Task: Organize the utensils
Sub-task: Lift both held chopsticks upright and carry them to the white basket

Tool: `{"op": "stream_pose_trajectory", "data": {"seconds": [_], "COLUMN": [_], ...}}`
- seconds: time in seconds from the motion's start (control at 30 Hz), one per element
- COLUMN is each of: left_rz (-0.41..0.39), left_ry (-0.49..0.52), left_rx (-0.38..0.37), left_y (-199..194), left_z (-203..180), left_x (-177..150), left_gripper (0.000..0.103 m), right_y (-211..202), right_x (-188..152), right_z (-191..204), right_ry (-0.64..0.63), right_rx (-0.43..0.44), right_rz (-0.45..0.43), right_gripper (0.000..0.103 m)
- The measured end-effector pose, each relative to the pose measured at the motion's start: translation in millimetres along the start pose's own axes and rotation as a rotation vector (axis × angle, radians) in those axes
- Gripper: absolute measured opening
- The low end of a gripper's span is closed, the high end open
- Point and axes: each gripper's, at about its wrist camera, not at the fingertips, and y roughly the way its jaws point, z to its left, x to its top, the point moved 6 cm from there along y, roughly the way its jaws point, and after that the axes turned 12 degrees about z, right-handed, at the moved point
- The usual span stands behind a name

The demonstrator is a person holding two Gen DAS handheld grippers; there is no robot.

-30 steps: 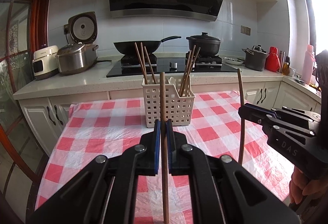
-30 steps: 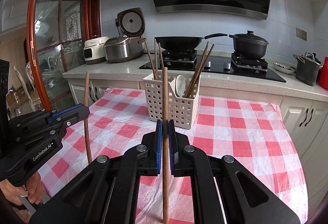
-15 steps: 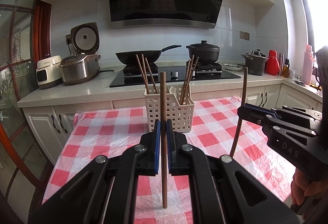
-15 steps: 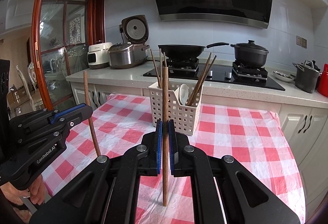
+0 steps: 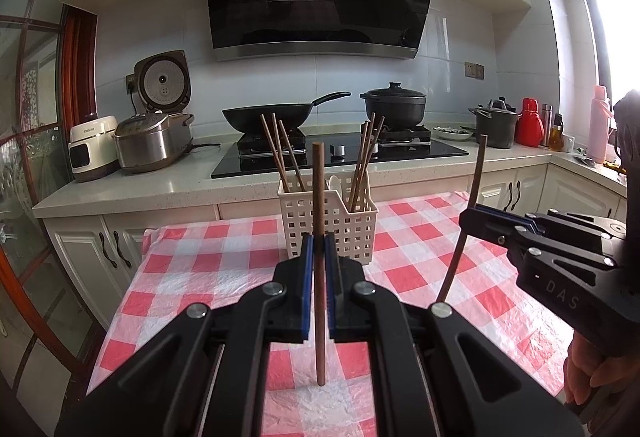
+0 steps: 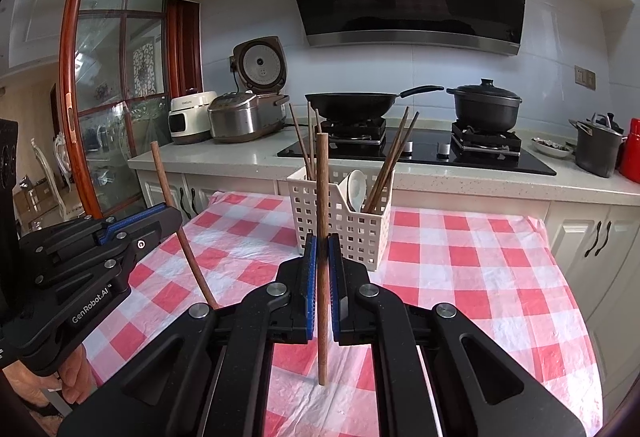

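Note:
My left gripper (image 5: 319, 249) is shut on a brown chopstick (image 5: 319, 197) that stands upright, its lower tip hanging above the checked cloth. My right gripper (image 6: 322, 249) is shut on a second upright chopstick (image 6: 322, 189). Each shows in the other's view: the right gripper (image 5: 476, 215) with its chopstick (image 5: 460, 249) at the right, the left gripper (image 6: 168, 211) with its chopstick (image 6: 176, 221) at the left. Ahead on the table stands a white lattice basket (image 5: 356, 229) (image 6: 360, 229), with chopsticks in its left and right compartments and a white spoon (image 6: 354, 185) in the middle one.
The table wears a red-and-white checked cloth (image 5: 208, 261). Behind it runs a counter with a wok (image 5: 264, 115), a black pot (image 5: 394, 107), two rice cookers (image 5: 152, 145), a grey pot (image 5: 496, 125) and a red flask (image 5: 528, 121). A glass door (image 6: 108, 97) is at the left.
Both views have tipped up a little, so the basket sits lower and farther. The held chopsticks' lower tips, earlier at the frame bottom, now show above the cloth. Both grips are unchanged.

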Motion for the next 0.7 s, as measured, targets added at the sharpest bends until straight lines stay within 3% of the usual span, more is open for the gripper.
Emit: {"op": "stream_pose_trajectory", "data": {"seconds": [0.7], "left_rz": [-0.036], "left_ry": [0.024], "left_rx": [0.009], "left_y": [23], "left_z": [7], "left_x": [53], "left_gripper": [0.006], "right_y": [28], "right_x": [56], "right_z": [-16], "right_ry": [-0.029], "right_rx": [-0.01], "right_rz": [-0.029], "right_gripper": [0.006]}}
